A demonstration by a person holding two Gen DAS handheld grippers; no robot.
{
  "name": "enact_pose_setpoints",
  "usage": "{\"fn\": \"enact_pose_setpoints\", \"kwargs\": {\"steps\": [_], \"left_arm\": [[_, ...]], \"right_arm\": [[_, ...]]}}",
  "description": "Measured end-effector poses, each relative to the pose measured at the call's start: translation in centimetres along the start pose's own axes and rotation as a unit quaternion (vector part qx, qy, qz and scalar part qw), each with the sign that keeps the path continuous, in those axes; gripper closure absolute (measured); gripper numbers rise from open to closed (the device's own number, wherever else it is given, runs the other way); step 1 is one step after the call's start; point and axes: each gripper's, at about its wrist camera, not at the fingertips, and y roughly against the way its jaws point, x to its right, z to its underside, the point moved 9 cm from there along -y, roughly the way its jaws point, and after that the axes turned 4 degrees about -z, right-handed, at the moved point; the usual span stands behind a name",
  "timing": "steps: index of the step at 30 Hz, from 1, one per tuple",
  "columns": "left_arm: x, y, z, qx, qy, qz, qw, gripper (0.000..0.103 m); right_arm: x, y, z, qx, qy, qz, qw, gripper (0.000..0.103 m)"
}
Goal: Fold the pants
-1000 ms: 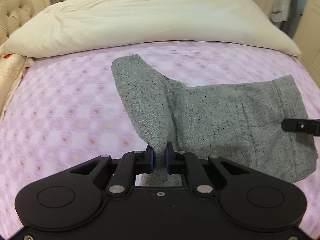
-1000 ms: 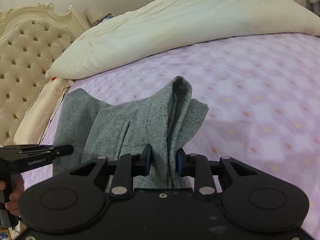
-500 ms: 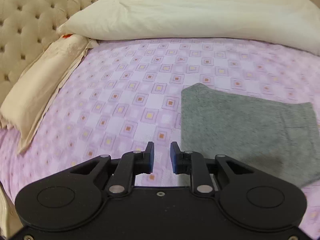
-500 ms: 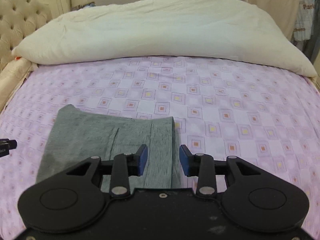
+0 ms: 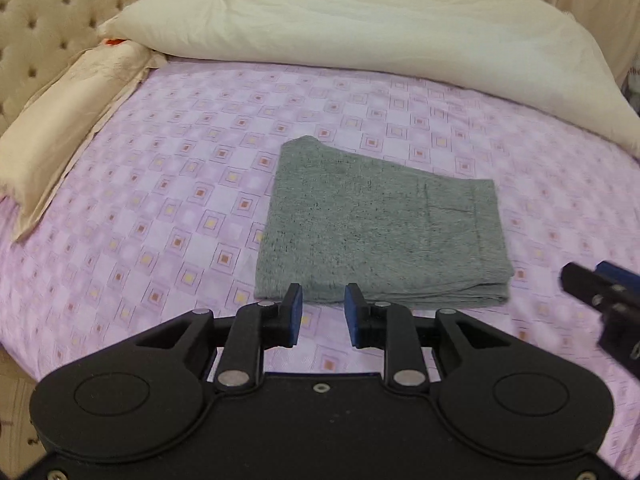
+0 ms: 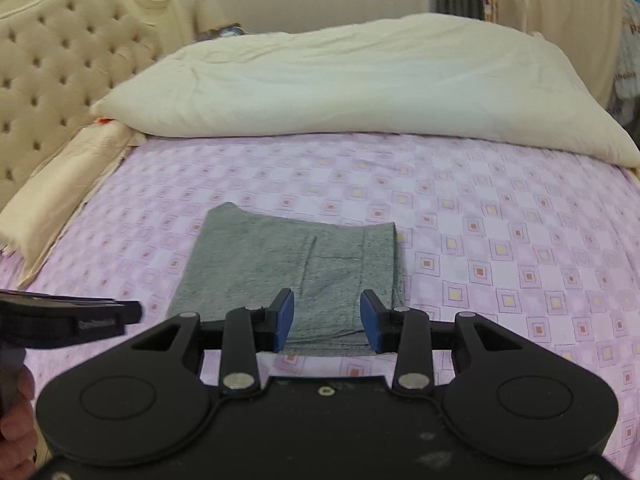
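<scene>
Pants (image 5: 380, 232) lie folded flat mid-frame on bedsheet (image 5: 160, 200); your L gripper (image 5: 322, 314) & R gripper (image 6: 326, 320), jaws just opening, hold nothing.

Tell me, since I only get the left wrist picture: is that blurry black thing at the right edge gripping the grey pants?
Observer: No. In the right wrist view the right gripper has just been opening its jaws, and nothing is between them. The folded pants lie flat on the sheet.
Operator: What carries my camera?
Observer: A person's hand holds the handle of the left gripper. Its jaws have also just been opening, with nothing between them.
Operator: How does the headboard end at the top?
Observer: The tufted headboard ends in a carved, curved crest.
</scene>
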Motion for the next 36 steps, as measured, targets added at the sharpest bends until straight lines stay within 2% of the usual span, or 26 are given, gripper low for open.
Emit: {"fn": "enact_pose_setpoints", "kwargs": {"steps": [6, 13, 16, 18, 30, 36], "left_arm": [[0.4, 3.6, 0.8, 0.021, 0.008, -0.007, 0.9997, 0.063], [0.6, 5.4, 1.1, 0.024, 0.005, -0.016, 0.9996, 0.063], [0.6, 5.5, 1.2, 0.024, 0.000, -0.016, 0.9996, 0.061], [0.5, 5.4, 1.3, 0.020, 0.000, -0.012, 0.9997, 0.055], [-0.4, 3.4, 0.4, 0.005, -0.033, 0.029, 0.9990, 0.055], [-1.5, 2.4, -0.3, 0.000, -0.034, 0.040, 0.9986, 0.055]], "right_arm": [[-0.4, 2.5, -0.3, 0.024, 0.014, -0.009, 1.000, 0.063], [-0.7, 4.2, -0.5, 0.025, 0.009, -0.018, 0.999, 0.062], [-0.6, 4.1, -0.3, 0.026, 0.007, -0.014, 1.000, 0.062], [-0.5, 4.1, -0.4, 0.030, 0.002, -0.011, 0.999, 0.062], [-2.3, 3.6, -1.0, 0.034, -0.008, 0.030, 0.999, 0.062], [-4.0, 3.4, -1.5, 0.035, 0.004, 0.032, 0.999, 0.061]]}}
